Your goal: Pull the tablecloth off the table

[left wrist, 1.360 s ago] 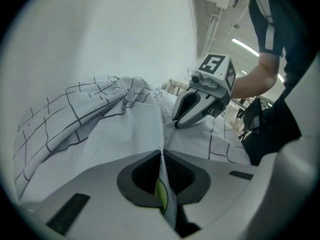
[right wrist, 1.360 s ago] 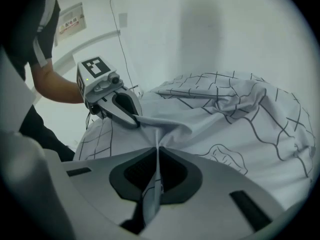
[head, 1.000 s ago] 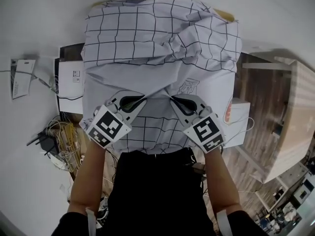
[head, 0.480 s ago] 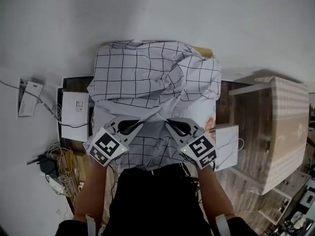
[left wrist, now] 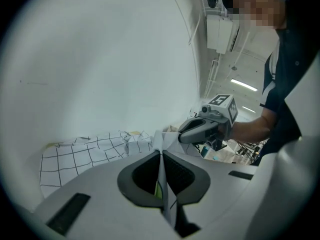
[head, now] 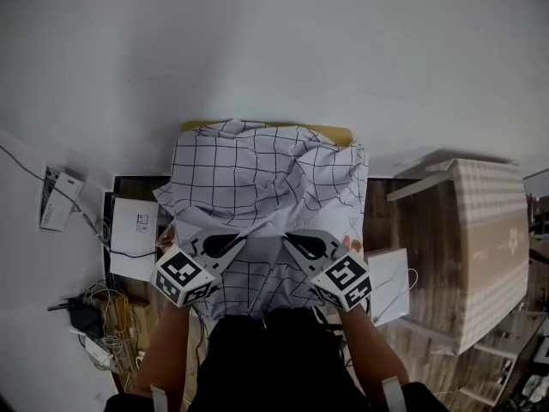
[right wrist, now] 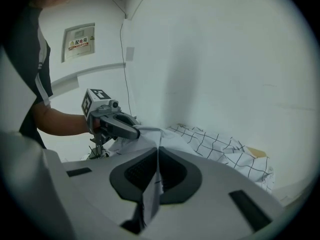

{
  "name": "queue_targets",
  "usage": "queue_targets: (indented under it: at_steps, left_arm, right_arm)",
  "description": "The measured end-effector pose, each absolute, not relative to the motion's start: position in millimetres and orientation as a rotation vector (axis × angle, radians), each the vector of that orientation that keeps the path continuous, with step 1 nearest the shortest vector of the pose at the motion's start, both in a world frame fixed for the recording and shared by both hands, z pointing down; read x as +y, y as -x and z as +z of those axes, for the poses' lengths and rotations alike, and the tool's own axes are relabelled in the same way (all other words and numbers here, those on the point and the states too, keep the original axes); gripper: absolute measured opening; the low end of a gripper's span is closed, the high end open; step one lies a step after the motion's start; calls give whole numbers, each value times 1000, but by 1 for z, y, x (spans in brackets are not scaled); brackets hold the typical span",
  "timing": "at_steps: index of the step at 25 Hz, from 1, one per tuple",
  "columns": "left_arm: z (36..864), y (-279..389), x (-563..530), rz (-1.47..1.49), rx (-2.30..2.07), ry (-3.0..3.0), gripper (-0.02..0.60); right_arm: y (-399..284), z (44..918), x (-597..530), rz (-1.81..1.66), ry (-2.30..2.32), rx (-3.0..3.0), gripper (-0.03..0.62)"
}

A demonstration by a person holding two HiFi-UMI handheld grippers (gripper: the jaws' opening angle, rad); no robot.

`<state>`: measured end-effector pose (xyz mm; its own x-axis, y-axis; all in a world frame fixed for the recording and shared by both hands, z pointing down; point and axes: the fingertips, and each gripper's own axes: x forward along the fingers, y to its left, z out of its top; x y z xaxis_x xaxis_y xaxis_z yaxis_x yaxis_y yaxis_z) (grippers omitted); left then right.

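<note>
One tablecloth (head: pixel 257 174), white with a thin black grid, lies crumpled and bunched just ahead of the two grippers, draped over one table (head: pixel 333 132). The left gripper (head: pixel 247 240) and right gripper (head: pixel 286 237), side by side, are each clenched on a fold of its near edge. Two white boxes (head: pixel 133 239) sit lower down, one outward of each gripper.

Checked white tablecloth (head: pixel 257 174) bunched up on table (head: pixel 330 132)
</note>
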<state>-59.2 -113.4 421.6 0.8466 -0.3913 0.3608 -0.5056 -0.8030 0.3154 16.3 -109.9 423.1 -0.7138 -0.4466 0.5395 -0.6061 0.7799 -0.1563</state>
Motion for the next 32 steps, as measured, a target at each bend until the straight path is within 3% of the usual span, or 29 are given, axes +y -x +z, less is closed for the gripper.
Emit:
queue_targets:
  at_steps: [9, 32]
  left_arm:
    - [362, 60, -110, 220, -651, -2704, 15]
    - [218, 56, -71, 162, -855, -2899, 15]
  right_arm:
    - [-15, 370, -109, 372, -849, -2556, 25]
    - [-19, 221, -78, 14, -789, -2802, 25]
